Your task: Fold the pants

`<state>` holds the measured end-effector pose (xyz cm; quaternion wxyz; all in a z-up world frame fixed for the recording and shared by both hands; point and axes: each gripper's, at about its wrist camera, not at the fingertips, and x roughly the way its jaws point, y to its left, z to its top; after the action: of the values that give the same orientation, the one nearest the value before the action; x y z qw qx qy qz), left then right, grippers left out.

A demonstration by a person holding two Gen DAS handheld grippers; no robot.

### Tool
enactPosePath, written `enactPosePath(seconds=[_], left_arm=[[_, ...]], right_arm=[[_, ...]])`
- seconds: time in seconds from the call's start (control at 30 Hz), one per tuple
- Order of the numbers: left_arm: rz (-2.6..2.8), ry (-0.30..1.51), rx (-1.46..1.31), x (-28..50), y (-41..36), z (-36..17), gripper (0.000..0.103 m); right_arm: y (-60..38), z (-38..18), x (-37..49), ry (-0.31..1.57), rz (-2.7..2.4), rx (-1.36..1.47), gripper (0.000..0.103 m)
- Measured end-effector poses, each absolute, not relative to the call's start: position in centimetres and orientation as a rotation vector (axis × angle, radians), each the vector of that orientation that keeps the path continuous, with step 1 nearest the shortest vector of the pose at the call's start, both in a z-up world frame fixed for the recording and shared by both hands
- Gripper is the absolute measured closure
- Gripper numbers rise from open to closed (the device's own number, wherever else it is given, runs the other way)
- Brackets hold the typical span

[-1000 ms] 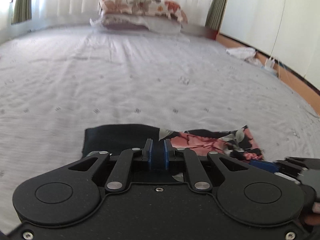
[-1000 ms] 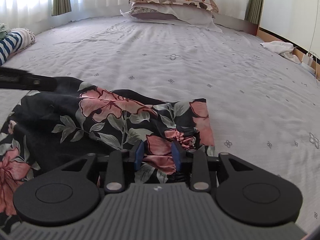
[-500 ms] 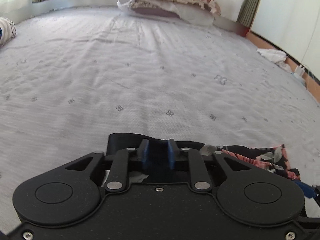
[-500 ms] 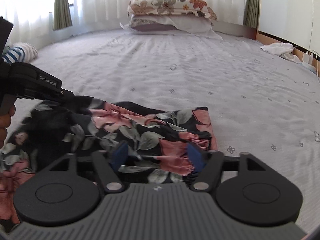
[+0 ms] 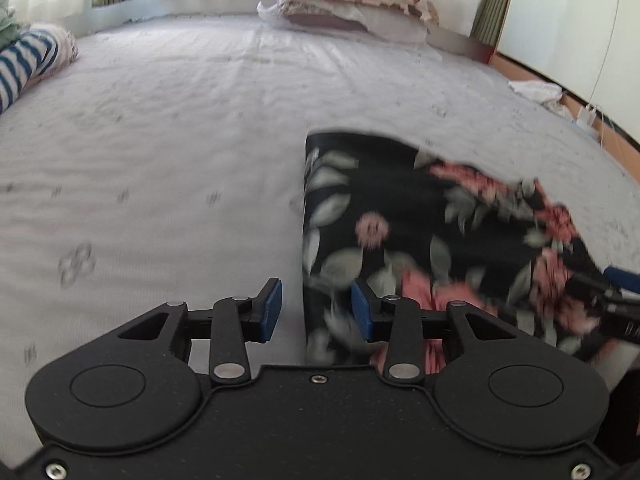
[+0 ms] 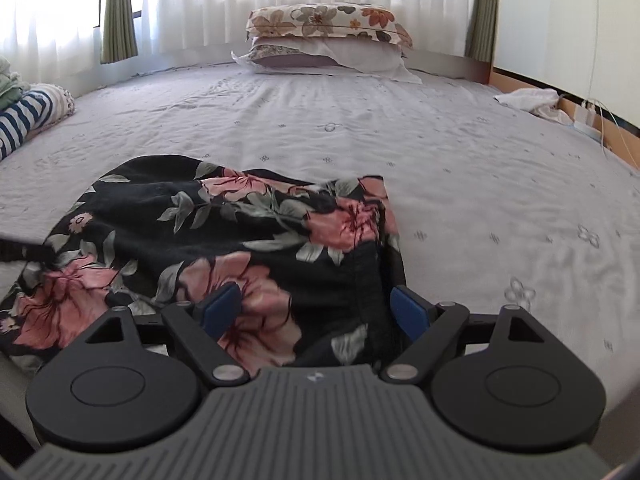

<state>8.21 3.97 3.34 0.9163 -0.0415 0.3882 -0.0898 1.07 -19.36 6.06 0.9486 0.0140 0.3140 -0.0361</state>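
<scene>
Two grippers, one garment: I logged the pants (image 6: 224, 248), black with pink flowers and grey-green leaves, lying folded into a compact block on the pale bed sheet (image 6: 460, 168), its longer side running across my right wrist view from left to right. Right gripper (image 6: 316, 308): jaws wide, having just been opening, fabric lying between the blue pads (image 6: 408, 312) but not pinched; it sat directly over the block's near right edge, by the dark seam. Left gripper (image 5: 316, 310): jaws part open, likewise having just been opening, straddling the block's straight left edge without pressing it, so most of the cloth lay to its right. Blur in that view kept me from reading the folds. I judged both grips released and the right hand the nearer to the bulk. Elsewhere: pillows (image 6: 324, 36) at the far end, striped clothing (image 6: 24, 120) far left.
</scene>
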Motion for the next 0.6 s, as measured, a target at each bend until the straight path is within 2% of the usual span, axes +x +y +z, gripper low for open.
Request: enactPosePath(seconds=[0.2, 0.37, 0.6], left_arm=[[-0.202, 0.815, -0.063, 4.5, 4.0, 3.3, 0.066], [-0.205, 0.848, -0.207, 3.7, 6.0, 4.2, 0.066], [-0.178, 0.839, -0.191, 2.2, 6.1, 3.6, 0.064]], right_arm=[[-17.2, 6.9, -1.2, 0.595, -0.048, 0.033, 0.009], [-15.2, 7.2, -2.1, 0.534, -0.065, -0.054, 0.007], [-18.0, 6.0, -2.5, 0.553, -0.168, -0.029, 0.005]])
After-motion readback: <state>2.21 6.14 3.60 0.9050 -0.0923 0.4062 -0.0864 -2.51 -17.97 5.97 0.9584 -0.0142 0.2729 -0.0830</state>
